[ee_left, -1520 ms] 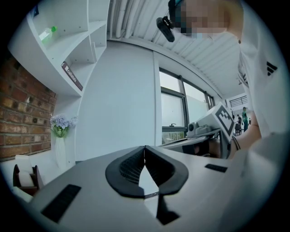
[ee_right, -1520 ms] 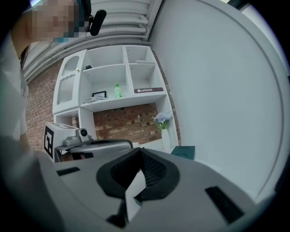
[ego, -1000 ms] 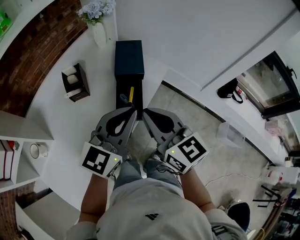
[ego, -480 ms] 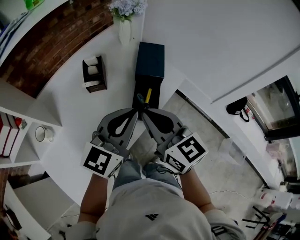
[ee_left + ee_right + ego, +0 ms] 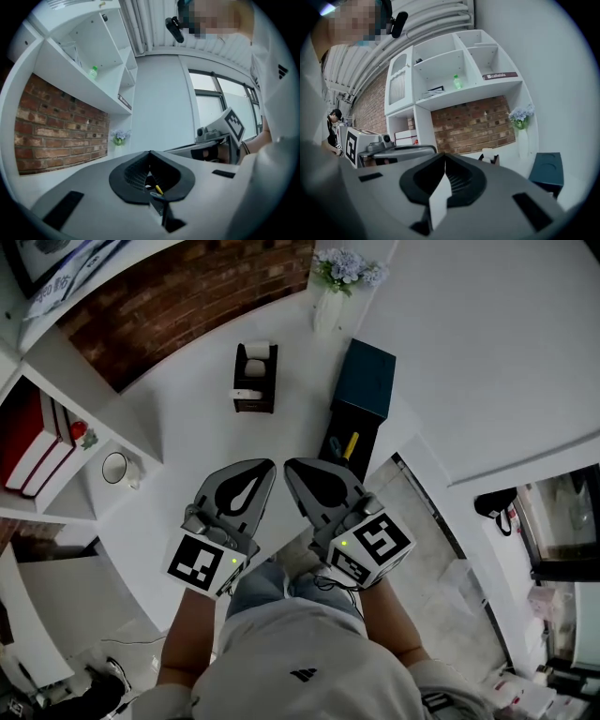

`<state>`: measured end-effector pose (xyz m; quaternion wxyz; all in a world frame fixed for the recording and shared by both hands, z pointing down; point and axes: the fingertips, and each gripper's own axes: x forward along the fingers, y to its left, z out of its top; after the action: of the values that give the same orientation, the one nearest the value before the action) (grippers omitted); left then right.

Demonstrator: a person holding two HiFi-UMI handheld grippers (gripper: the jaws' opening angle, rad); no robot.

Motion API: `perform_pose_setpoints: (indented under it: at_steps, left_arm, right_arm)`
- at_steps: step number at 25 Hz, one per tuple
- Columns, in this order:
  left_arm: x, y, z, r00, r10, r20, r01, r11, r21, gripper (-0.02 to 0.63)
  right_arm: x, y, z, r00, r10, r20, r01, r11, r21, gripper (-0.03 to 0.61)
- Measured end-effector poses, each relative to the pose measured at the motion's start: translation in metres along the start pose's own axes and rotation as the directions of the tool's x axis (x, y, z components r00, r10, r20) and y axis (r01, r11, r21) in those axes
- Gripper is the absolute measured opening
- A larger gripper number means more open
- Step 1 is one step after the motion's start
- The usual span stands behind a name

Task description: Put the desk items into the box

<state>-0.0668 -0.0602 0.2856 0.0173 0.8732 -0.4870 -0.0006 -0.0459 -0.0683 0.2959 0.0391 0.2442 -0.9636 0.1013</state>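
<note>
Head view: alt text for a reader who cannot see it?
Left hand-held gripper and right hand-held gripper, both shut and empty, side by side over a white desk. Ahead: dark box, yellow item, black holder, vase.

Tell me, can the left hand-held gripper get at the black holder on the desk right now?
Probably yes: only bare white desk lies between the left hand-held gripper and the black holder. Its jaws are shut, so they must open first.
</note>
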Motion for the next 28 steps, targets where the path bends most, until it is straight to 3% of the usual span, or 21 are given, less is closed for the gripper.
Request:
perform_pose_setpoints:
  at_steps: [5,12,20,28]
  left_arm:
    - [-0.024,0.033,-0.002,0.999,0.048,0.002,-0.048,0.999,-0.004,0.012]
    - [-0.043,0.061,-0.007,0.999,0.046,0.014,-0.046,0.998,-0.03,0.012]
    - [-0.043,0.074,-0.011,0.998,0.066,0.016,-0.065,0.996,-0.053,0.012]
    - [-0.033,0.09,-0.012,0.986,0.167,0.004,-0.167,0.983,-0.072,0.012]
  right_arm:
    - [0.036,0.018,0.0,0.999,0.041,-0.014,-0.042,0.999,-0.012,0.009]
    - [0.069,0.031,0.001,0.998,0.04,-0.045,-0.043,0.998,-0.048,0.011]
    - [0.085,0.021,0.0,0.994,0.058,-0.093,-0.064,0.995,-0.07,0.011]
    - [0.107,-0.001,-0.005,0.982,0.13,-0.14,-0.142,0.987,-0.077,0.012]
